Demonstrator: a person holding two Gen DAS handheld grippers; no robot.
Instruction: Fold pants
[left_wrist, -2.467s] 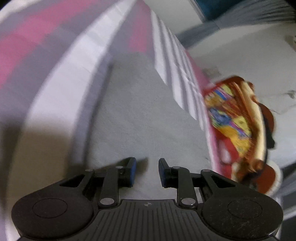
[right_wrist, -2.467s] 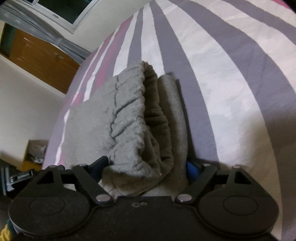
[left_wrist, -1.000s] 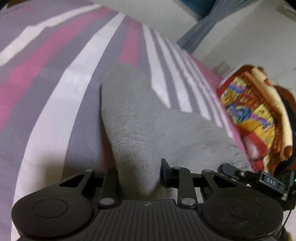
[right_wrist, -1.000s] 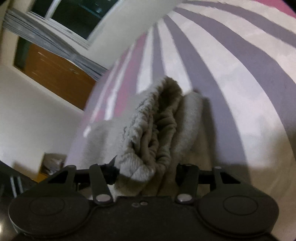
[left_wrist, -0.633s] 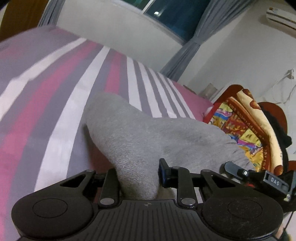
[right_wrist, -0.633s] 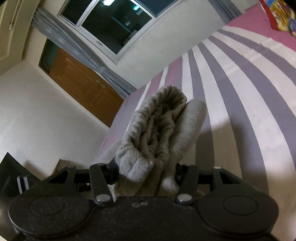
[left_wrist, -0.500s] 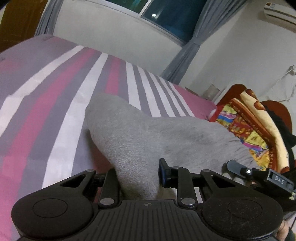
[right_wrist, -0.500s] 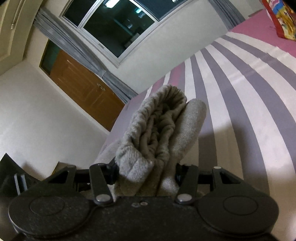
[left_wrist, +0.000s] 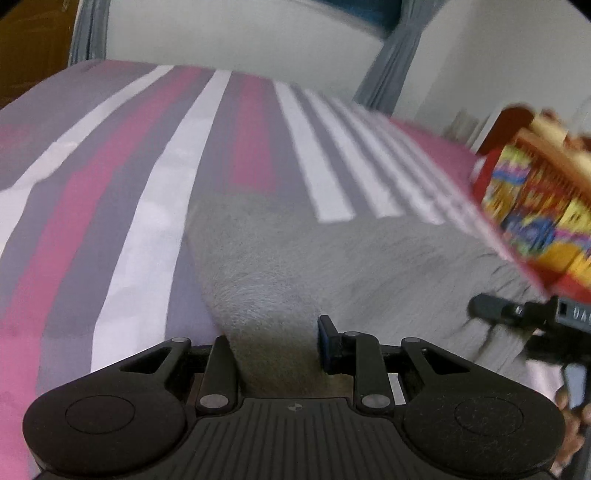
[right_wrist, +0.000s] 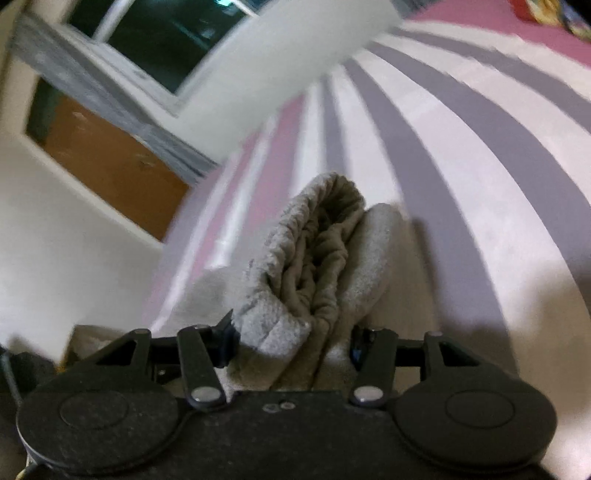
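Observation:
Grey fleece pants lie folded on a bed with a pink, grey and white striped sheet. One end rises into my left gripper, whose jaws are opening with the cloth still filling the gap between them. In the right wrist view the bunched elastic waistband of the pants stands up from the sheet, and my right gripper is shut on it. The black body of the right-hand tool shows at the right edge of the left wrist view, over the same pants.
A red and yellow patterned blanket lies at the bed's right side. Beyond the bed are a white wall, grey curtains, a dark window and a brown wooden door. A person's fingers hold the right tool.
Both grippers have swept across the bed with the pants in them, and the views are blurred. The cameras now look lower onto the sheet. The left jaws stand slightly wider.

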